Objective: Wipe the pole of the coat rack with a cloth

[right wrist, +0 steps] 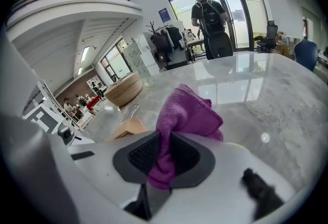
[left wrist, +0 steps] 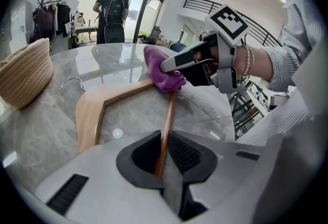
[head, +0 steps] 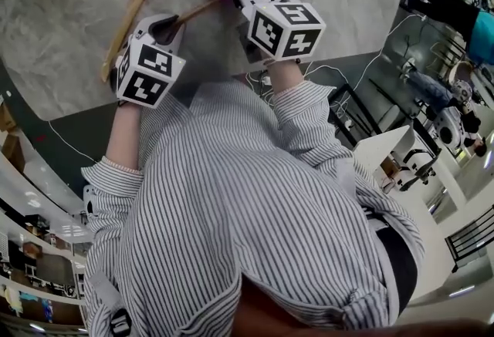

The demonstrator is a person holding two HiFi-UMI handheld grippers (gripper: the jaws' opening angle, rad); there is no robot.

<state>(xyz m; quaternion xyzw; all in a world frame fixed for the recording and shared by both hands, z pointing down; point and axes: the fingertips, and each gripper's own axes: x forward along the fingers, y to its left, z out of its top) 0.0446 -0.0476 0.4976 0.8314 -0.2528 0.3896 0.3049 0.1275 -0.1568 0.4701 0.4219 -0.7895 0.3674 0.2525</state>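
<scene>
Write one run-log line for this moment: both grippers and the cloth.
left gripper: shut on hanger bar | right gripper: shut on purple cloth | cloth: at bar's far end | hanger: on table

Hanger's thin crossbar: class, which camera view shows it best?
The left gripper view: the crossbar runs from the left gripper's closed jaws up to the purple cloth. The head view shows only a short stretch before the cloth. The right gripper view shows none of it, only the hanger's broad wood.
</scene>
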